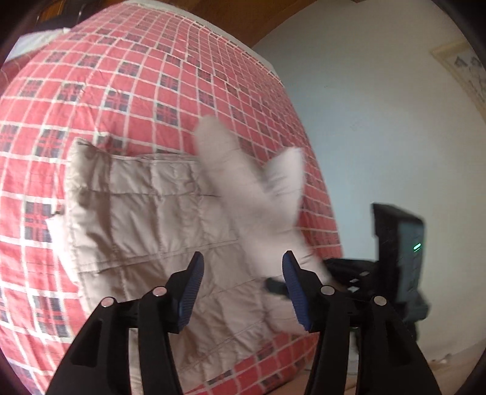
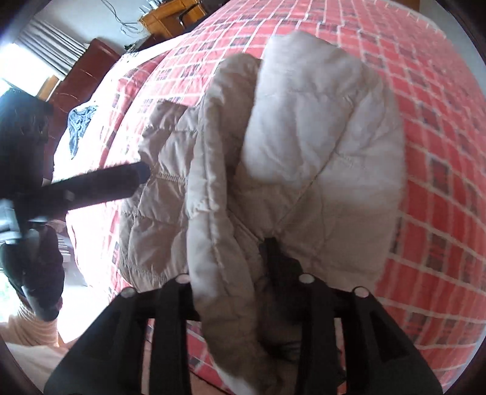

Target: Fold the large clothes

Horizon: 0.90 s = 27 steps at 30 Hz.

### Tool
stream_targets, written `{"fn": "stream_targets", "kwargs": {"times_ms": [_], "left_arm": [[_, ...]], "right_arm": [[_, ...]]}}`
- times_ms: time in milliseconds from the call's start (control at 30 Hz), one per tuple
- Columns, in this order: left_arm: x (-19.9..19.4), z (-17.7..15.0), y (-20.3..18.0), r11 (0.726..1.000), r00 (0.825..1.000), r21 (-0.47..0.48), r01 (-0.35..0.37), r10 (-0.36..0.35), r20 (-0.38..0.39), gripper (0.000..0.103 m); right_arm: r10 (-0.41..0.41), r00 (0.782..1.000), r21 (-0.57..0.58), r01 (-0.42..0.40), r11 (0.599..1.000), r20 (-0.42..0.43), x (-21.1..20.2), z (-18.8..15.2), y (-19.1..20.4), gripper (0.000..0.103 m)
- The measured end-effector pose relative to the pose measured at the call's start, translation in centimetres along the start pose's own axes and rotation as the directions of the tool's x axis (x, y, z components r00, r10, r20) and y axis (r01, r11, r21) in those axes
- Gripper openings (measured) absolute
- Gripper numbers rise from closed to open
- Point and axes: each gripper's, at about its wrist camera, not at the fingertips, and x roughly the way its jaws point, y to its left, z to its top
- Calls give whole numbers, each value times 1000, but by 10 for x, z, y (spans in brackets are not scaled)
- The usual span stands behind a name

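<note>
Gripping beige jacket (image 2: 303, 158) — right gripper (image 2: 243, 267); nothing legible.

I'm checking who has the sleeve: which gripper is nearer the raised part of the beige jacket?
Right. The right gripper has the raised fold bunched between its jaws; the left gripper hangs open above the flat jacket body, beside that fold.

Big red checked bedspread (image 1: 136, 91) covers the whole bed, some crumpled blue cloth (image 2: 79, 124) lying up near the dark wooden headboard (image 2: 82, 82). Wooden desk (image 2: 170, 13) behind it, plain pale wall (image 1: 379, 121).
</note>
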Motion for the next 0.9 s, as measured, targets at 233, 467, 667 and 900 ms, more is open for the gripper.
{"fn": "stream_targets", "kwargs": {"times_ms": [233,467,667,900], "left_arm": [[42,18,7,999,995,-26,47,-49,-89,60],[84,32,-1,1000,991,-20,5,-8,-136,64],[103,37,3,998,992,-63,-32,24,-126,27],[98,33,7,1000,996,-23,-14,12,-90,17]], "right_arm": [[77,996,-7,-77,997,32,17,-7,-10,55],[131,989,-17,-130,991,68,3,-18,-27,56],[167,979,-28,-164,986,117,-35,-34,-56,57],[198,946,76,-224,972,258,-108,-62,-101,64]]}}
